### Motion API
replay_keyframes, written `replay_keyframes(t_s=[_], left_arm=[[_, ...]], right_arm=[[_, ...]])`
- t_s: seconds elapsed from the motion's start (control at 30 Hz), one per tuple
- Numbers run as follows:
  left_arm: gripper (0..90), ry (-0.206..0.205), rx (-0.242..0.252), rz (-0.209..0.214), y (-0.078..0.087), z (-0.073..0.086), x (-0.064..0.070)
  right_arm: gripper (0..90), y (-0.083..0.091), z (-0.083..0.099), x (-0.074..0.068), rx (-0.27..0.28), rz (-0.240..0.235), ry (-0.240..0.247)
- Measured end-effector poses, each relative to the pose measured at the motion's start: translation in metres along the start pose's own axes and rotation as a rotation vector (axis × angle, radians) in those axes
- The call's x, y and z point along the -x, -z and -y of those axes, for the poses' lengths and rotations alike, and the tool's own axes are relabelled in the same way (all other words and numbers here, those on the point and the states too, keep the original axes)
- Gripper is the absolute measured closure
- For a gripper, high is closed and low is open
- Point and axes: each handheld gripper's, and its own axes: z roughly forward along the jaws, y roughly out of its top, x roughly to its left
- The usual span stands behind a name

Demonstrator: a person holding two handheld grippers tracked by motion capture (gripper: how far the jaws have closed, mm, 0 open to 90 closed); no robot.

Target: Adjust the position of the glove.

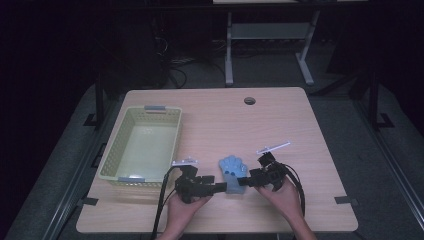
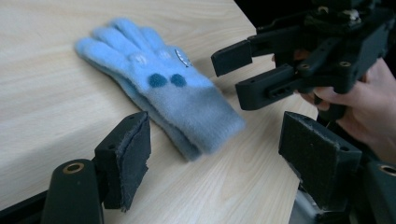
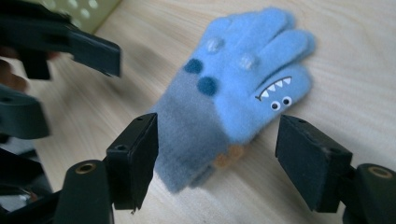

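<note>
Between your two spread claws, left claw [image 1: 218, 187] and right claw [image 1: 242, 181], that fuzzy blue glove [image 1: 233, 172] looks soft and floppy; pinch its grey cuff.

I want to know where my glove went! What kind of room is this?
Probably a lab or workshop. A plain wooden table holds just the blue glove and a yellow basket, another metal-legged bench stands behind, and cables lie on the dark floor.
</note>
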Motion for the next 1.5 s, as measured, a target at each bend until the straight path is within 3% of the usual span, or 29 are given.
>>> replay_keyframes(t_s=[0.07, 0.23, 0.37, 0.47, 0.67, 1.4, 1.5], left_arm=[[24.9, 0.047, -0.026, 0.011, -0.009, -0.003, -0.002], [27.7, 0.092, -0.039, 0.012, -0.018, -0.006, -0.008], [29.8, 0.106, -0.039, 0.006, -0.021, -0.004, -0.009], [32.1, 0.093, -0.050, 0.002, -0.025, -0.003, -0.010], [41.7, 0.160, -0.056, 0.034, -0.029, -0.002, -0.018], [54.5, 0.171, -0.070, 0.012, -0.037, -0.001, -0.021], [58.2, 0.155, -0.078, 0.013, -0.038, 0.000, -0.021]], right_arm=[[32.0, 0.001, 0.002, 0.003, 0.004, -0.012, -0.026], [36.8, 0.000, 0.007, 0.005, 0.015, -0.030, -0.054], [41.6, -0.004, 0.010, 0.005, 0.019, -0.042, -0.069], [43.5, -0.007, 0.011, 0.006, 0.013, -0.044, -0.086], [45.0, -0.010, 0.011, 0.007, 0.020, -0.042, -0.102], [57.4, -0.019, 0.019, 0.005, 0.054, -0.041, -0.144], [59.1, -0.020, 0.020, 0.004, 0.055, -0.047, -0.148]])
